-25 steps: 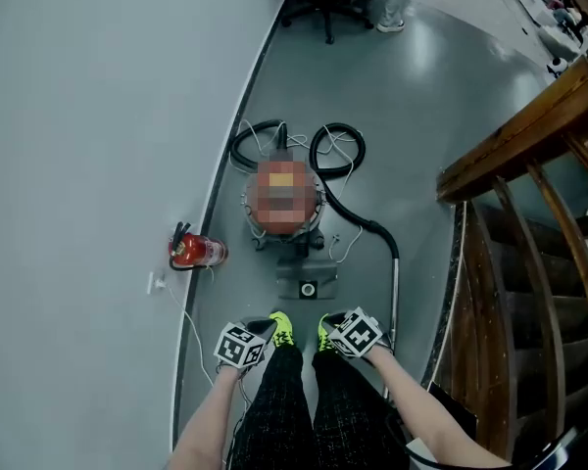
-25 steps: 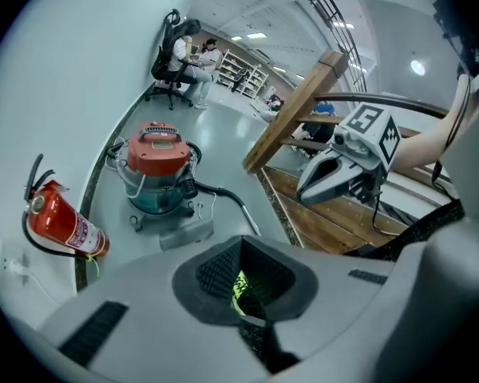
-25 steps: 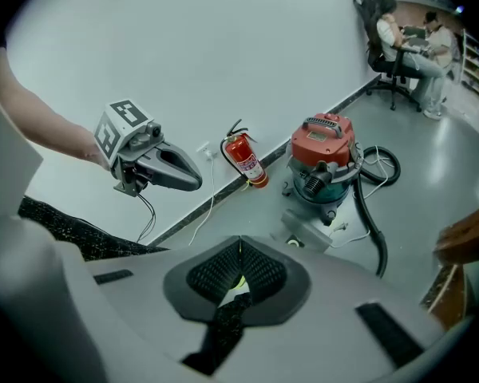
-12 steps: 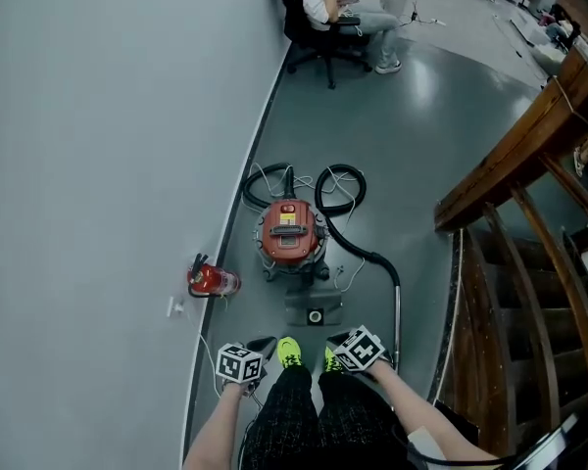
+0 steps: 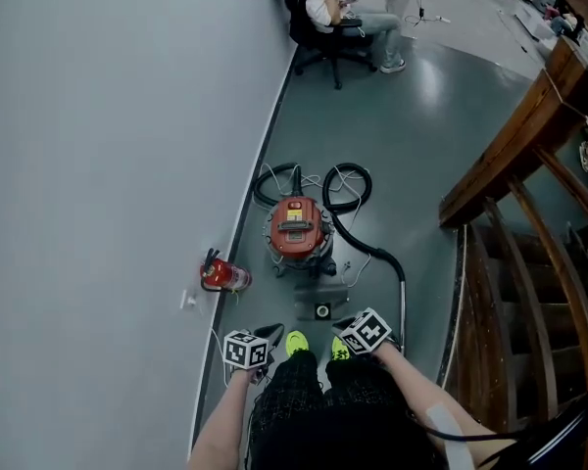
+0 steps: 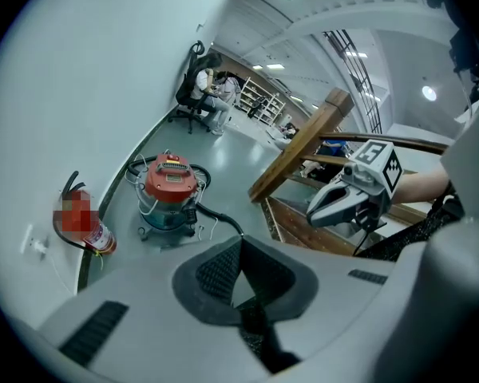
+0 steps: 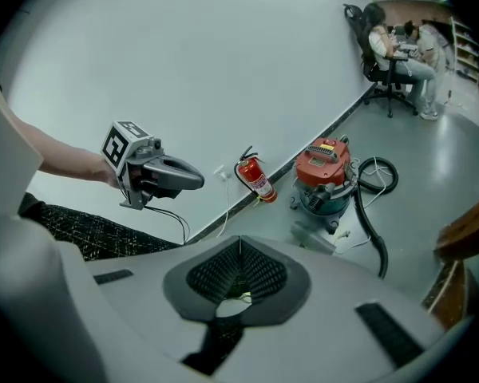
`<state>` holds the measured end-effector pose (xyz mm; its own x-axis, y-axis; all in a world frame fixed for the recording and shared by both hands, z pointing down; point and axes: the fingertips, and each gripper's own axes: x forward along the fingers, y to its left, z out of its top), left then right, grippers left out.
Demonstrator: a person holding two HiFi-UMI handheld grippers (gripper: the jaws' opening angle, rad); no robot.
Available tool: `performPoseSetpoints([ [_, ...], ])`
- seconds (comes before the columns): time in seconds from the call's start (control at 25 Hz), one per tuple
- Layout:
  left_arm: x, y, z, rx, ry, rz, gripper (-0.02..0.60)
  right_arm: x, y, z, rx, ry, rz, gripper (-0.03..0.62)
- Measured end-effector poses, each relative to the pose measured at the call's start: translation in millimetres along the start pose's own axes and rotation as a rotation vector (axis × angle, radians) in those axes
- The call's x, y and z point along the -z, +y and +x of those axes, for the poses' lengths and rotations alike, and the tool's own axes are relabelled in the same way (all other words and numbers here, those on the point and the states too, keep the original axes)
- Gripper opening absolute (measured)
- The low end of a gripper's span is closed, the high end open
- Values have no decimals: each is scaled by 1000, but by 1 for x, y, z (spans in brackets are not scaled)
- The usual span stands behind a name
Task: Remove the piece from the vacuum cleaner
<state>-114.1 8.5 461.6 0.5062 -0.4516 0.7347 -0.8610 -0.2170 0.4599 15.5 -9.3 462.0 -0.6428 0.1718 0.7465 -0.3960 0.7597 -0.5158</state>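
Note:
The red vacuum cleaner (image 5: 296, 228) stands on the grey floor near the wall, also seen in the left gripper view (image 6: 168, 188) and the right gripper view (image 7: 322, 168). Its black hose (image 5: 345, 192) loops behind it and runs on as a tube (image 5: 403, 297) towards my feet. A grey floor nozzle (image 5: 320, 305) lies in front of the vacuum. My left gripper (image 5: 270, 334) and right gripper (image 5: 342, 322) hang side by side above my shoes, well short of the vacuum. Both are shut and hold nothing (image 6: 240, 244) (image 7: 240, 244).
A red fire extinguisher (image 5: 223, 276) lies by the wall to the left of the vacuum. A wooden stair railing (image 5: 514, 145) borders the right side. A person sits on an office chair (image 5: 335, 13) at the far end. White cords (image 5: 358, 262) trail on the floor.
Both grippers have risen a little and stay shut. The head view has shifted, so the vacuum now looks smaller and the seated person has come into view.

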Motion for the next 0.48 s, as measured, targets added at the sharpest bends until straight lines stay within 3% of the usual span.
performPoseSetpoints([
  [0.2, -16, 5, -5, -35, -53, -37, 11, -17, -9, -8, -6, -18, -40, 15],
  [0.48, -14, -12, -5, -33, -35, -27, 11, -15, -3, -18, -23, 1, -81, 15],
])
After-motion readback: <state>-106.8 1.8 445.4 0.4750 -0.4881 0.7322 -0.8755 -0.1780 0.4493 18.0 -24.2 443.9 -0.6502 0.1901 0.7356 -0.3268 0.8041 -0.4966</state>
